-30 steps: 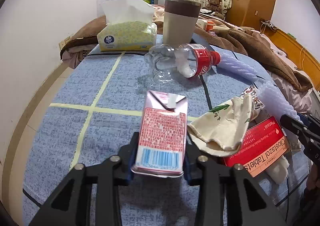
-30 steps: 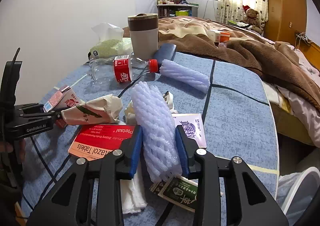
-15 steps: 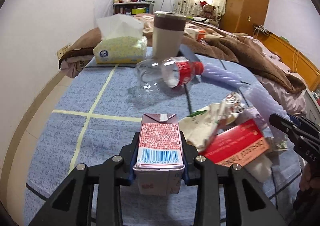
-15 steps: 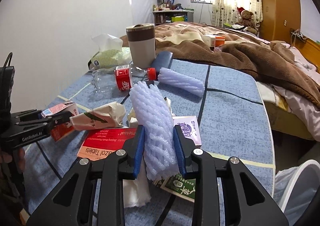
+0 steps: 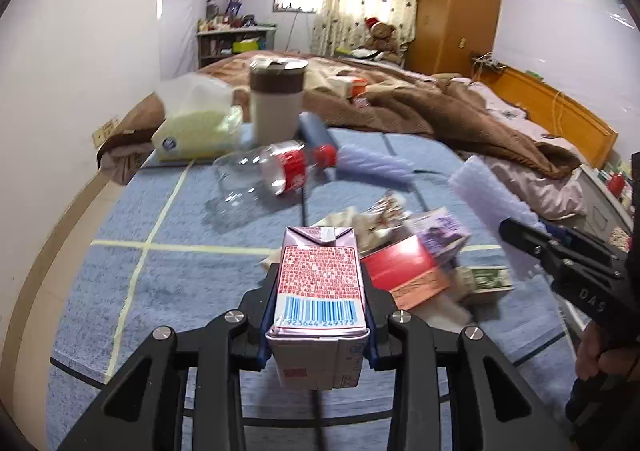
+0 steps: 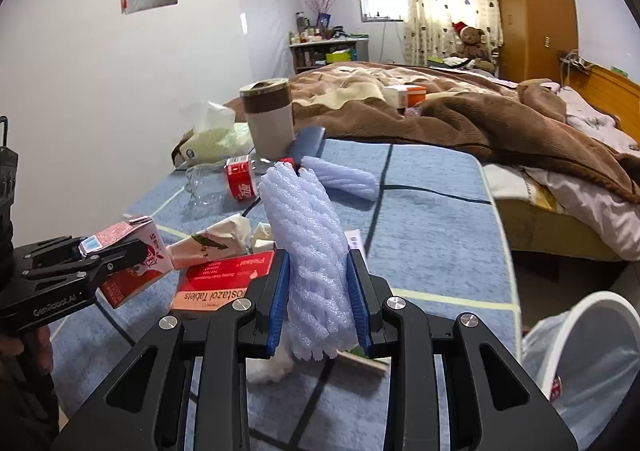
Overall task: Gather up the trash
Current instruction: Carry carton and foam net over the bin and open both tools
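My left gripper [image 5: 318, 307] is shut on a pink and red drink carton [image 5: 320, 283] and holds it lifted above the blue mat [image 5: 180, 251]. It also shows in the right wrist view [image 6: 132, 263]. My right gripper [image 6: 318, 291] is shut on a pale purple foam net sleeve [image 6: 308, 247], lifted off the pile; it shows in the left wrist view [image 5: 492, 203]. An empty cola bottle [image 5: 272, 175], a second foam sleeve [image 6: 340, 177], a red tablet box [image 6: 224, 283] and crumpled paper [image 6: 216, 243] lie on the mat.
A white bin with a plastic liner [image 6: 580, 355] stands low at the right, beside the table edge. A tissue box [image 5: 196, 131], a tall cup [image 5: 276, 99] and a blue case [image 6: 306, 141] stand at the mat's far side. A bed with brown blankets [image 6: 480, 119] lies beyond.
Both grippers have risen with their loads: the carton has come up off the mat and tilted upright, and the foam sleeve has lifted off the pile.
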Demonstrator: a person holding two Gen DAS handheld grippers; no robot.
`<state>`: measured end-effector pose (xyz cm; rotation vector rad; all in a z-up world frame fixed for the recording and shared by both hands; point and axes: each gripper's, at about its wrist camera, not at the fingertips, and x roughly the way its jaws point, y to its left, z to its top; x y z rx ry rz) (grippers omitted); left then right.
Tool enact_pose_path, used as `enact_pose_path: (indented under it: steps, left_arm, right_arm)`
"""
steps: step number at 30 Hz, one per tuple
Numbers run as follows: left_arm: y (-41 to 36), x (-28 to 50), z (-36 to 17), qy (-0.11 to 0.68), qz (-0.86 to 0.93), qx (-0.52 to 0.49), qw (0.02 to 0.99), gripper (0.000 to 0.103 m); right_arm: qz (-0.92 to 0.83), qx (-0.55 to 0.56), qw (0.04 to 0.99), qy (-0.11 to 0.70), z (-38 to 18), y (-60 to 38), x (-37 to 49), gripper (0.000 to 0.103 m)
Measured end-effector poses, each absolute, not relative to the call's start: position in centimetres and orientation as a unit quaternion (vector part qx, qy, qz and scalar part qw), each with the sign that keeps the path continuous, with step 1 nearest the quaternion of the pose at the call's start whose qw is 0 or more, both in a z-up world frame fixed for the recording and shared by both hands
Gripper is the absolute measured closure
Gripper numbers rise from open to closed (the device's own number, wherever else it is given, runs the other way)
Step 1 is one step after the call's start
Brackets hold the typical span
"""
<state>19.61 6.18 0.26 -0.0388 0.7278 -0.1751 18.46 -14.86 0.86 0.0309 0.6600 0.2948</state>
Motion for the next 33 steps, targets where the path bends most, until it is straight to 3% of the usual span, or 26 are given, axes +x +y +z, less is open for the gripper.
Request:
enact_pose_path:
  steps: [33]
  left_arm:
    - [-13.6,15.2,3.6,0.302,-0.260,0.050,0.916,0.068]
  right_arm:
    - [-0.034,0.069,0.957,0.280,2.3,-29.4,10.5,0.073]
